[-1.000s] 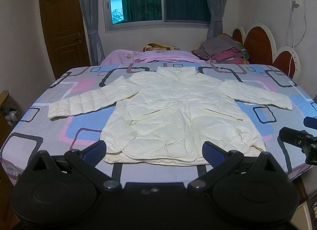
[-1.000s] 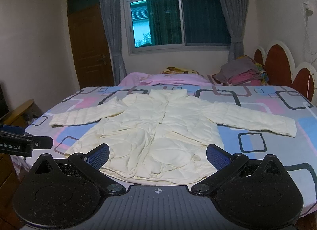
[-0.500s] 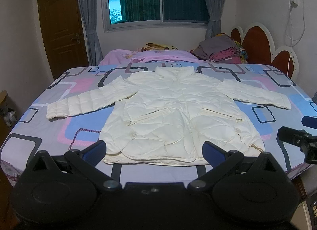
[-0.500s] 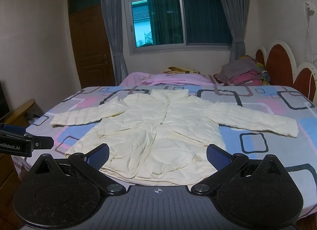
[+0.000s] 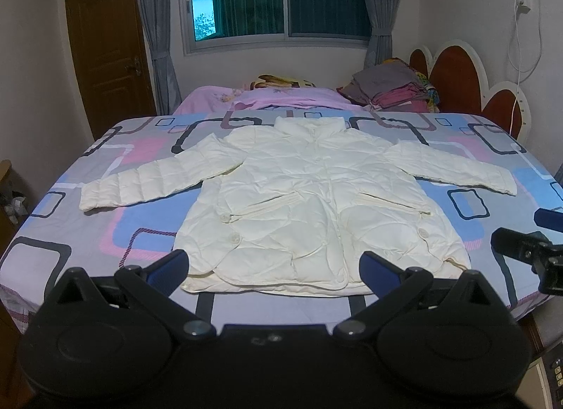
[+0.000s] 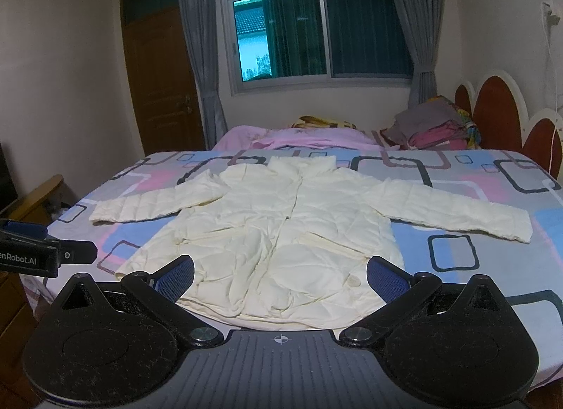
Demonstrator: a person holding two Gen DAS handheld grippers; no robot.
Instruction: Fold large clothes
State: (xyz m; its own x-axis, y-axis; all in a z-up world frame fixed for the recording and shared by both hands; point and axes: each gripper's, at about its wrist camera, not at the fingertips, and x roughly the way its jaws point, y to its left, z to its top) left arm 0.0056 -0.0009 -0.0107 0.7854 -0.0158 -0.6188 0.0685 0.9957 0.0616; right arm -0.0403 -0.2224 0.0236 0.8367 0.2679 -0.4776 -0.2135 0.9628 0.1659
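Note:
A cream quilted jacket (image 5: 309, 194) lies flat and face up on the bed, collar toward the window, both sleeves spread out to the sides. In the right wrist view the same jacket (image 6: 281, 226) fills the middle of the bed. My left gripper (image 5: 274, 268) hovers open just in front of the jacket's hem, nothing between its blue-padded fingers. My right gripper (image 6: 281, 275) is also open, held before the hem's right half. Each gripper shows at the edge of the other's view.
The bed (image 5: 105, 226) has a grey, blue and pink patterned sheet. A pile of folded clothes (image 5: 390, 87) and pink bedding (image 5: 274, 99) lie at the far side. A scalloped headboard (image 5: 461, 74) stands at right, a wooden door (image 5: 109, 57) at left.
Both views have shifted slightly, the jacket sitting a little lower and nearer in frame. The jacket itself has not moved and both grippers stay open.

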